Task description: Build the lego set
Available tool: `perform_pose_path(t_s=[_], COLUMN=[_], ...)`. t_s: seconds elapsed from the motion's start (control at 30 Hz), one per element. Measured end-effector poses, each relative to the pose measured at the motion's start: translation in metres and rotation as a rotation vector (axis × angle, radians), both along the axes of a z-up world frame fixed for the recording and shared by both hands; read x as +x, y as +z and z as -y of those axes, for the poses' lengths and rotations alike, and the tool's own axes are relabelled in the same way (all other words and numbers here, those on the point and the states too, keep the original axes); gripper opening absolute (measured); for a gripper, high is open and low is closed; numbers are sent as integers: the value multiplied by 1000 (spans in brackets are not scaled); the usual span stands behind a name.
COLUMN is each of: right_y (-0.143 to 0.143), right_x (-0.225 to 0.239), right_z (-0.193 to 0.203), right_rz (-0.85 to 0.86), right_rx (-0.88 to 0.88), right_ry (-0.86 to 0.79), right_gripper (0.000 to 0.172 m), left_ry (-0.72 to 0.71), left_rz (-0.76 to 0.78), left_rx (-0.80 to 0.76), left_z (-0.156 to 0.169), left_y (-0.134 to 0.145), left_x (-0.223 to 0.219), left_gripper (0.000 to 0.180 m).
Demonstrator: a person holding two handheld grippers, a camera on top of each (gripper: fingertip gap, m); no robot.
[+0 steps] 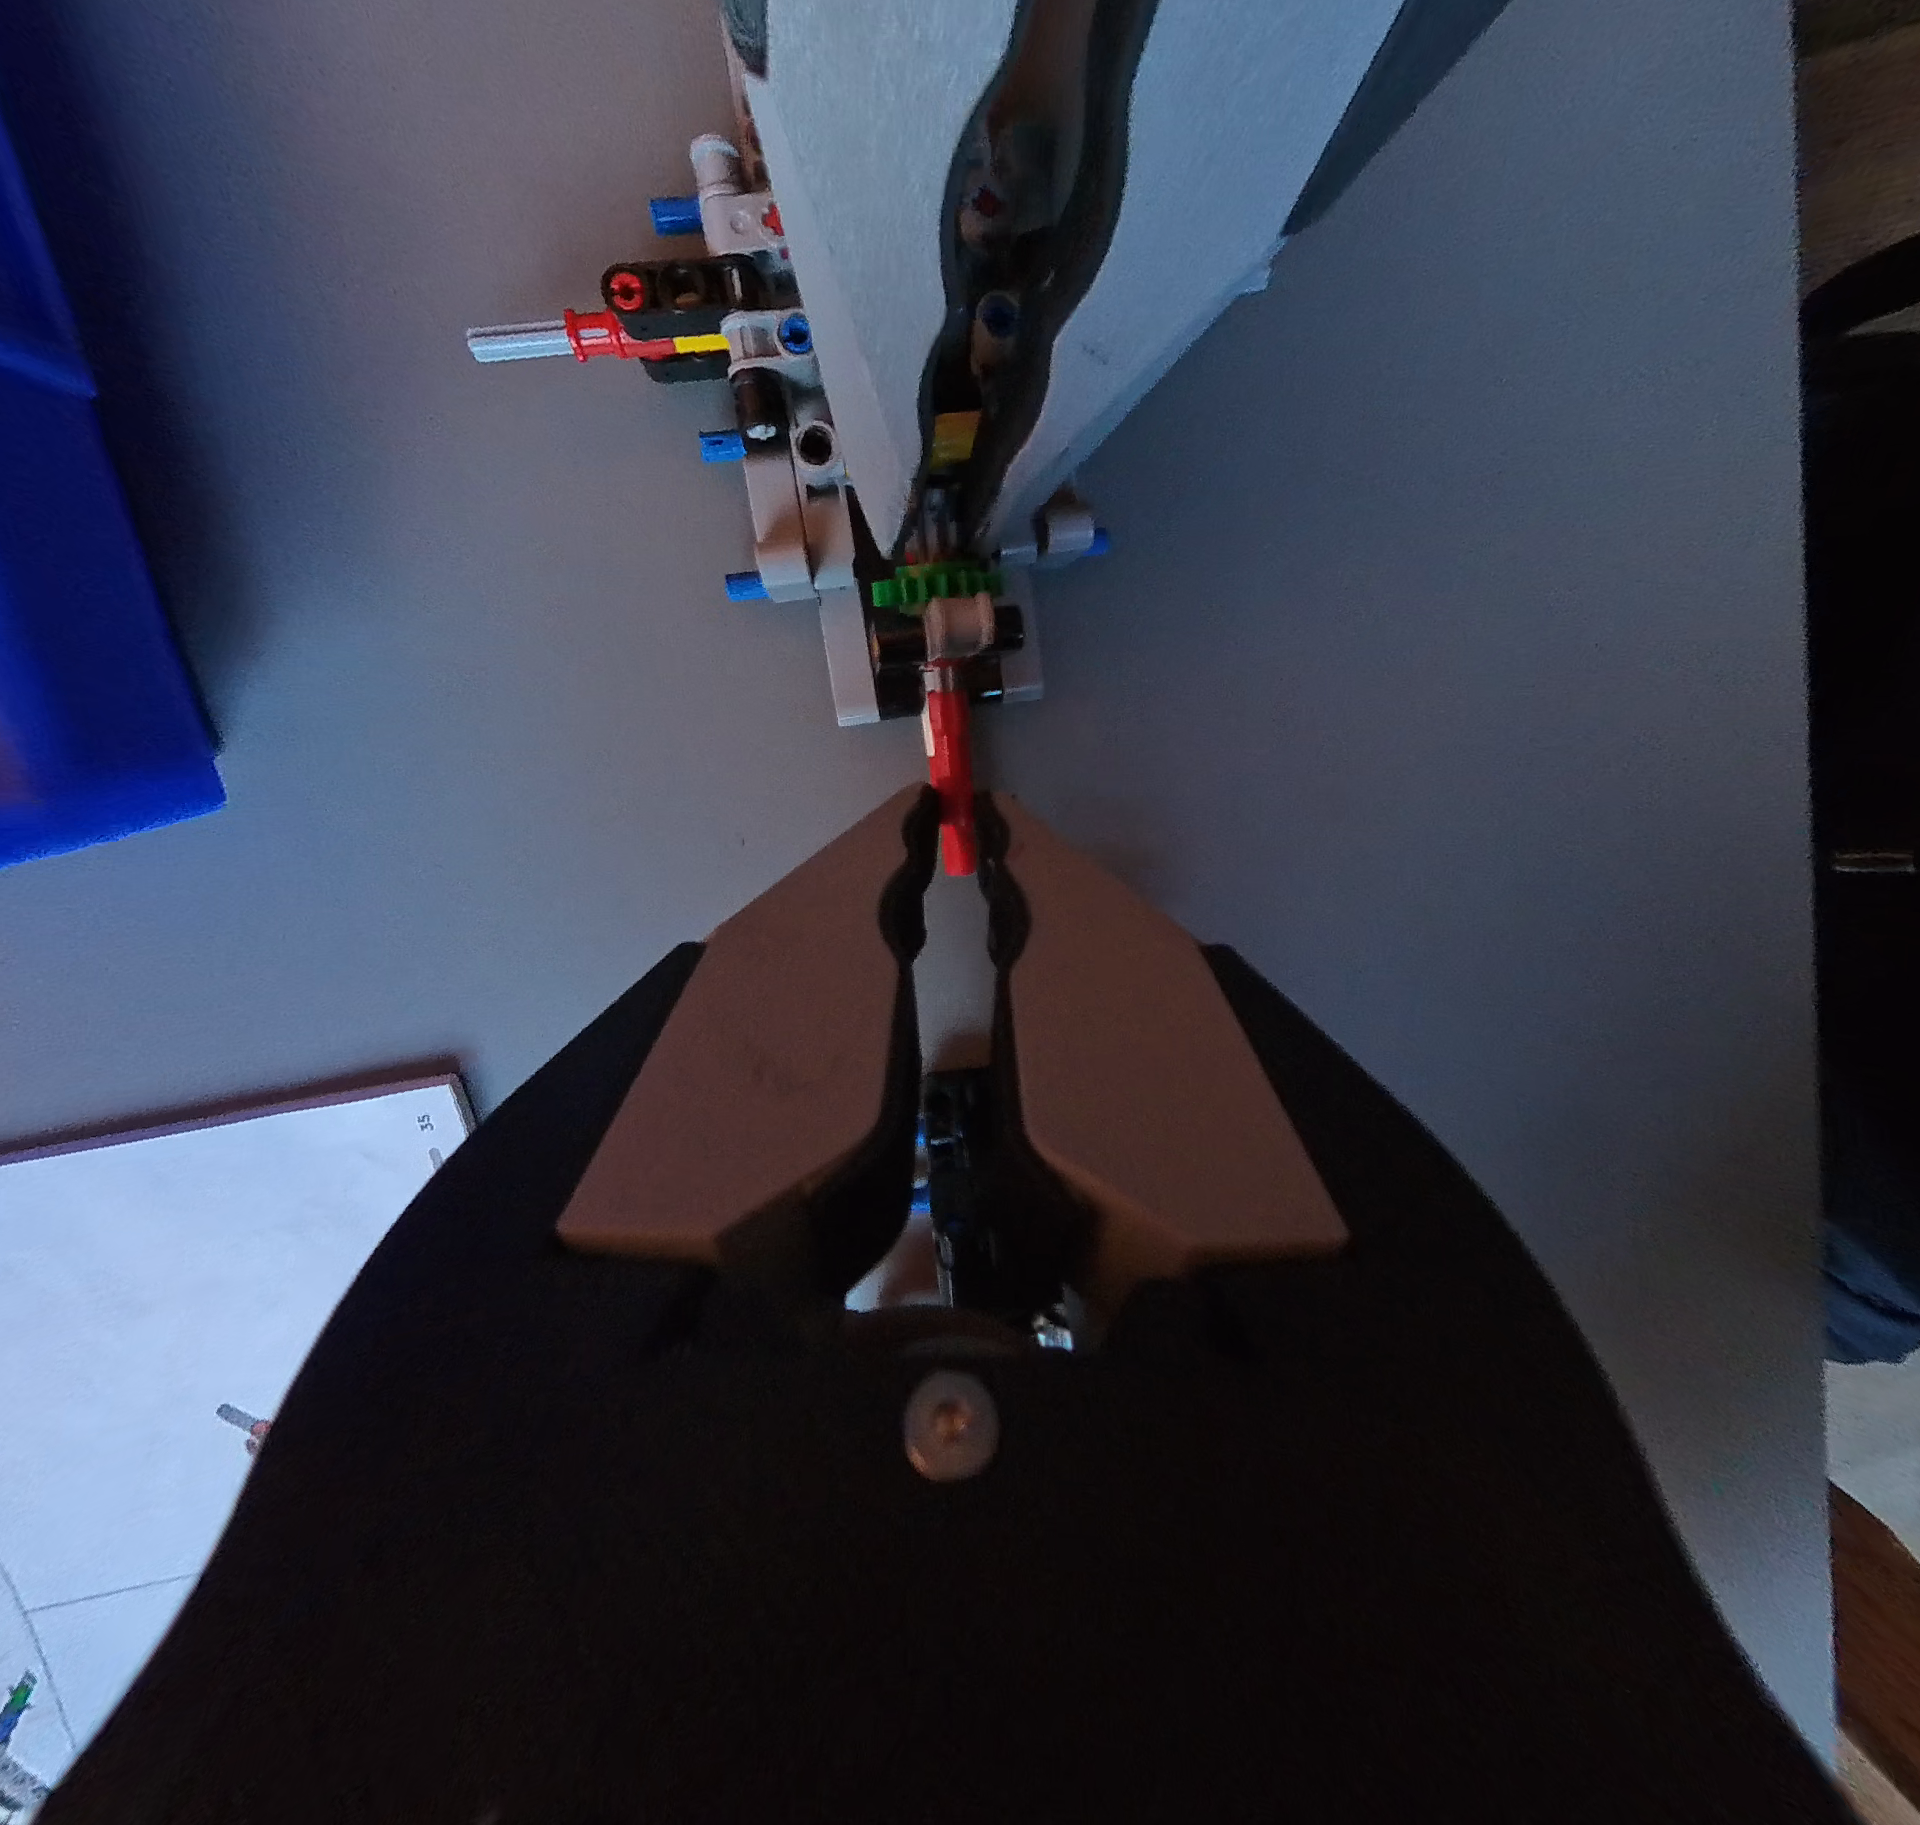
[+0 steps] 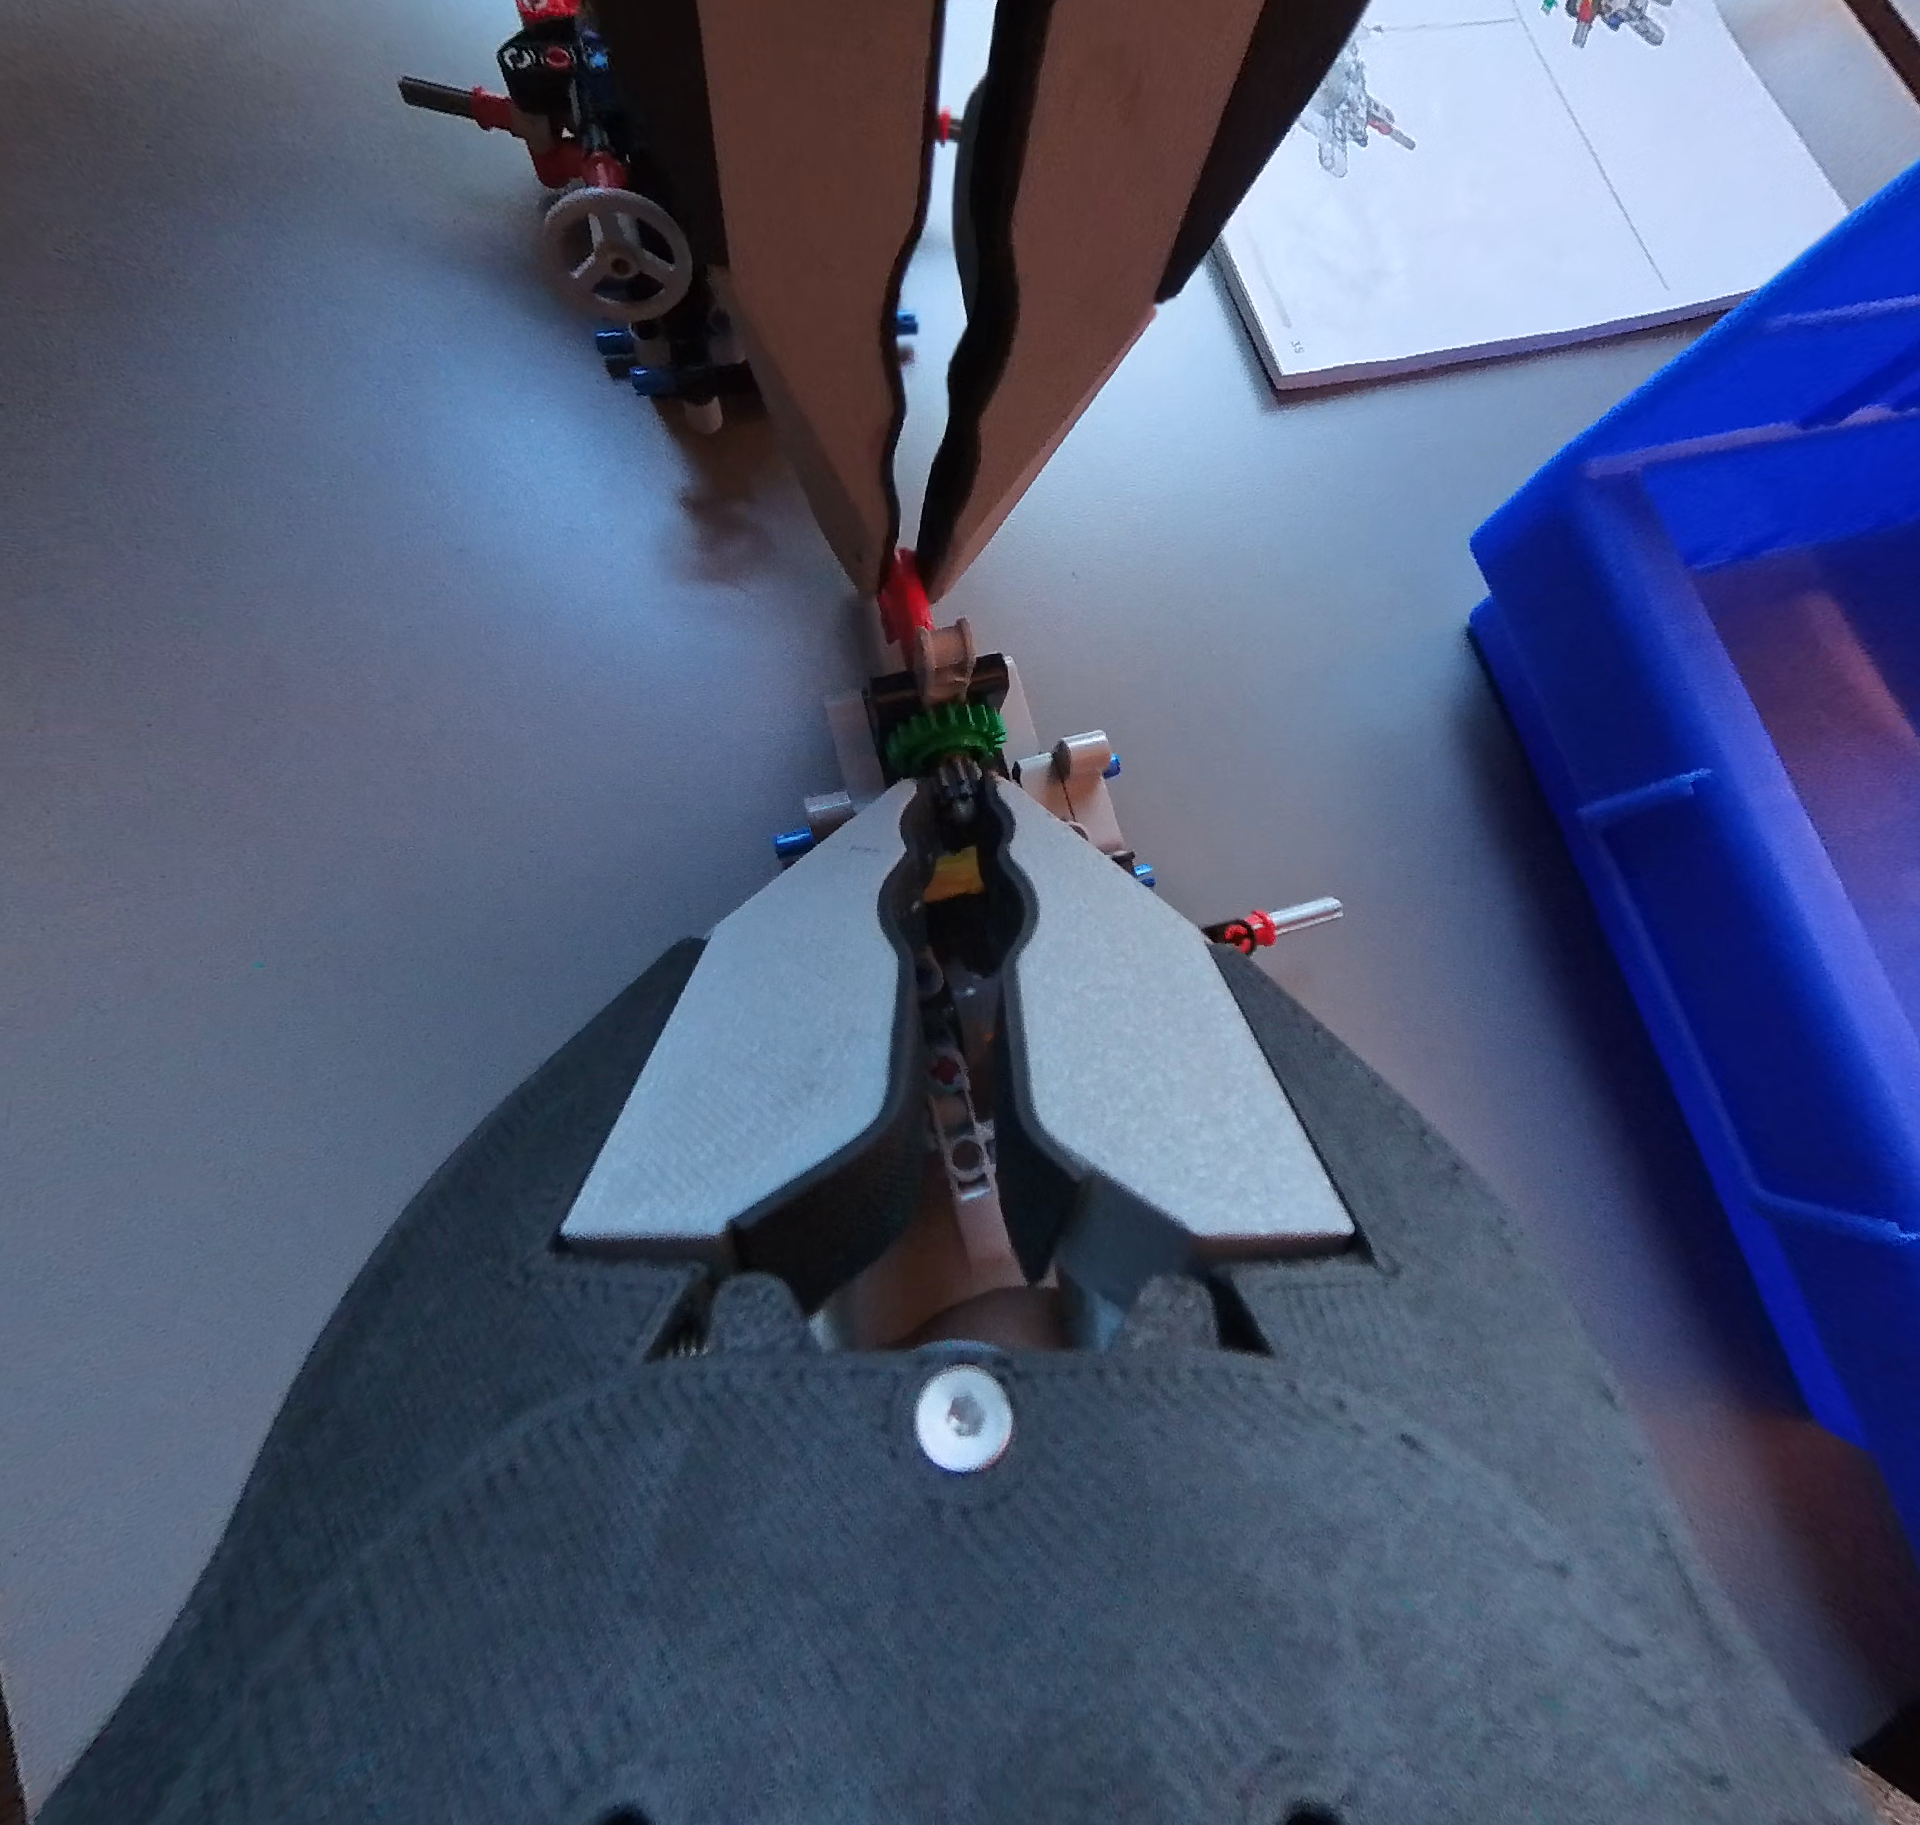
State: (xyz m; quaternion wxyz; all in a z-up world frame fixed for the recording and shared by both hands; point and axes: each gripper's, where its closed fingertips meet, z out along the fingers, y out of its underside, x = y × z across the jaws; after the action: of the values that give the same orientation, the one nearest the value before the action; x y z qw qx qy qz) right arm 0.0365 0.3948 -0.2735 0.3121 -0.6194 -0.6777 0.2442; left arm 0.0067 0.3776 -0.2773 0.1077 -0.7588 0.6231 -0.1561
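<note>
Broadly, a grey table (image 2: 312,736) carries everything: a blue plastic bin (image 2: 1714,736) along one side, an open instruction booklet (image 2: 1507,217) beyond it, and a second small brick-built model with a grey wheel (image 2: 618,253) farther off. At the centre lies a grey and black brick assembly (image 1: 790,425) with blue pins, a green gear (image 1: 935,586) and a tan bush (image 1: 961,627) at its near end. The right gripper (image 2: 956,788), with grey fingers, is closed over the body of that assembly, its tips just behind the gear; dark parts and a yellow piece fill the slot between its pads. The left gripper (image 1: 954,819), with brown fingers, faces it from the opposite side and pinches the outer end of a red axle (image 1: 948,747), both pads pressed on it; the axle's other end sits in the tan bush. The hold on the axle is only at the very tips, so I judge the axle could slip or twist out if pushed off-line. Any sideways force might also skew the gear or drag the assembly in the right gripper's hold, since the two grippers meet nearly head-on and leave little room for correction.
</note>
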Motion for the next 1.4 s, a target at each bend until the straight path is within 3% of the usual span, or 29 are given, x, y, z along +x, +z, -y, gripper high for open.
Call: perform_pose_path(t_s=[0.27,0.4,0.47,0.6,0.8,0.93,1.03,1.13,1.4], right_y=[-1,2,10,24,52,44,38,36,47], right_x=[0,-2,-4,3,23,23,18,15,17], right_z=[-2,-4,0,-4,-28,-31,-27,-25,-25], right_rz=[-5,-56,-95,-164,-329,-300,-277,-270,-335], right_rx=[3,-88,-86,-78,-90,-110,-93,-89,-104], right_ry=[-16,-42,-14,-13,-92,-105,-91,-81,-82], right_gripper=[5,8,25,40,27,27,27,27,28], left_ry=[23,51,53,48,64,42,32,33,126], left_rz=[-3,26,23,16,52,4,7,16,52], left_rx=[-25,-16,-23,-6,18,38,32,27,73], left_z=[-2,-8,-5,-3,-4,-2,-1,-1,-10], left_y=[-2,-1,1,2,8,0,-3,-1,36], left_x=[2,0,-1,-4,-2,-3,1,6,-21], left_gripper=[3,5,16,23,24,23,7,6,48])
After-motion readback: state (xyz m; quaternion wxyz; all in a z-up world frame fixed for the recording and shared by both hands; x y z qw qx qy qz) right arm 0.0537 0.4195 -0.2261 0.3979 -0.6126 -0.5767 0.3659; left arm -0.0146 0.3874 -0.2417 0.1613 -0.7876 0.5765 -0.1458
